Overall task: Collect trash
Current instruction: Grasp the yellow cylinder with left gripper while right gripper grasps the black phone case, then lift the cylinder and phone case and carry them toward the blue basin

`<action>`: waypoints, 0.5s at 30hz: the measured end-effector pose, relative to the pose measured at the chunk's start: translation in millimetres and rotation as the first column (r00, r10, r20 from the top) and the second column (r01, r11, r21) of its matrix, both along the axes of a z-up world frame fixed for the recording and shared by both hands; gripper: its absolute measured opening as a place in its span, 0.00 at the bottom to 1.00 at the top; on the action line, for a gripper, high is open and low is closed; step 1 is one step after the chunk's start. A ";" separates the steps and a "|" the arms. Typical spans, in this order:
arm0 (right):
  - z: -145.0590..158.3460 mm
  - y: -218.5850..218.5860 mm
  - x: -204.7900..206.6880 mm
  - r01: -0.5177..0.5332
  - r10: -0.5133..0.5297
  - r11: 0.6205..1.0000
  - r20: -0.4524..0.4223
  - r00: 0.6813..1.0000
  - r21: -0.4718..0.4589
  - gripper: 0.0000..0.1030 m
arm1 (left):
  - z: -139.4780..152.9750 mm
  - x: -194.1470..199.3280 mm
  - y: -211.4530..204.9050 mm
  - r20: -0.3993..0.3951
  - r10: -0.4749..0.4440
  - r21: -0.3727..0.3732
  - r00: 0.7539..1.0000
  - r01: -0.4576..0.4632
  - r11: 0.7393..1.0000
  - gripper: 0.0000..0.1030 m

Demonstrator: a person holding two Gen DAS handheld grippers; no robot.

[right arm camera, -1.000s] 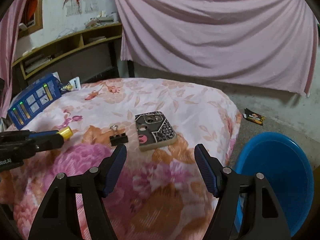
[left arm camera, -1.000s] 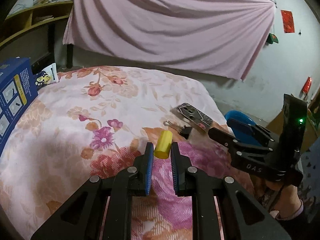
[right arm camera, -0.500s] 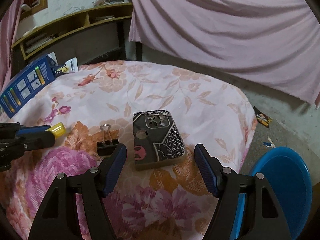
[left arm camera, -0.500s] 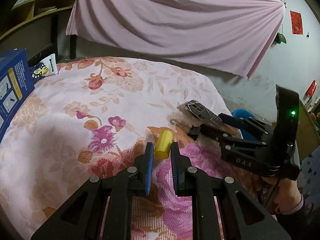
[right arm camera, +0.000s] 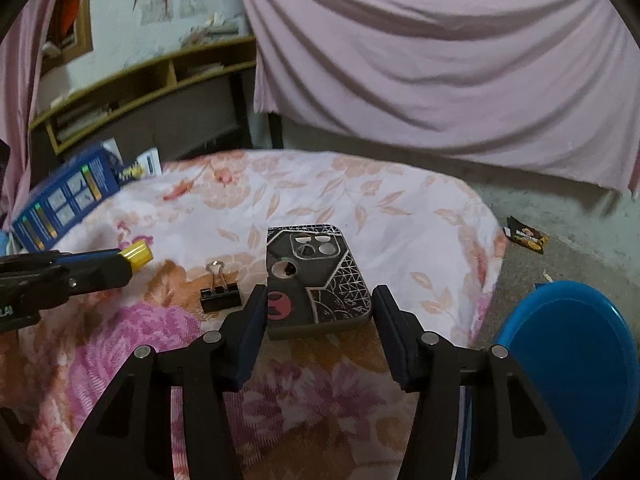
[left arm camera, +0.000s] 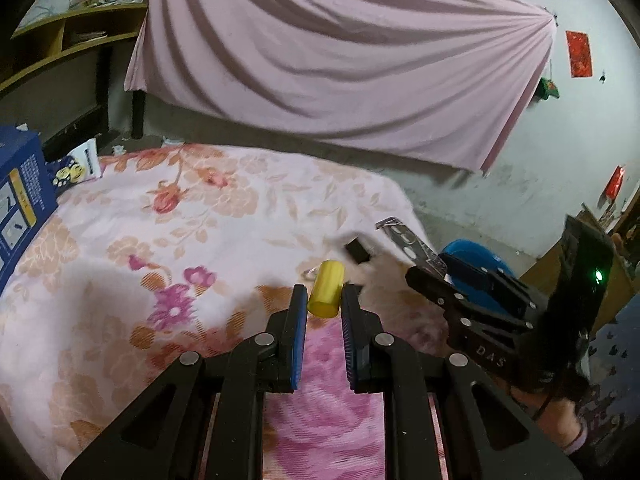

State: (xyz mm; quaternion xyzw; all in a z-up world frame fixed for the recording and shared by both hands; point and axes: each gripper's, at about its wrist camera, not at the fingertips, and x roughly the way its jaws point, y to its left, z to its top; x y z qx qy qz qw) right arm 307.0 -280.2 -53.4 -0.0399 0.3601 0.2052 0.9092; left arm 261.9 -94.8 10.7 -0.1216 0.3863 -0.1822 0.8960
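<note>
step: right gripper [right arm camera: 318, 320] closing round phone case [right arm camera: 316, 276], pads not touching | left gripper [left arm camera: 323, 306] pinches yellow tube [left arm camera: 326, 293] | next: grip case, carry to blue bin [right arm camera: 568, 360] right of it

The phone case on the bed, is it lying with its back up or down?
Back up: the phone case lies flat on the bedspread, its printed pattern and camera cutouts showing.
</note>
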 end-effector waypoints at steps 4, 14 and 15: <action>15.0 -18.5 -17.3 0.060 -0.067 0.996 0.111 0.992 0.064 0.49 | 16.3 -3.9 -15.2 0.083 -0.015 0.006 0.996 0.015 1.000 0.13; 70.9 -82.3 -71.9 0.209 -0.278 0.957 0.426 0.861 0.203 0.49 | 67.6 -12.6 -87.0 0.343 -0.145 0.040 0.928 0.140 0.989 0.13; 73.6 -88.3 -76.5 0.220 -0.296 0.952 0.444 0.846 0.214 0.49 | 71.2 -13.9 -97.3 0.366 -0.167 0.057 0.915 0.157 0.986 0.13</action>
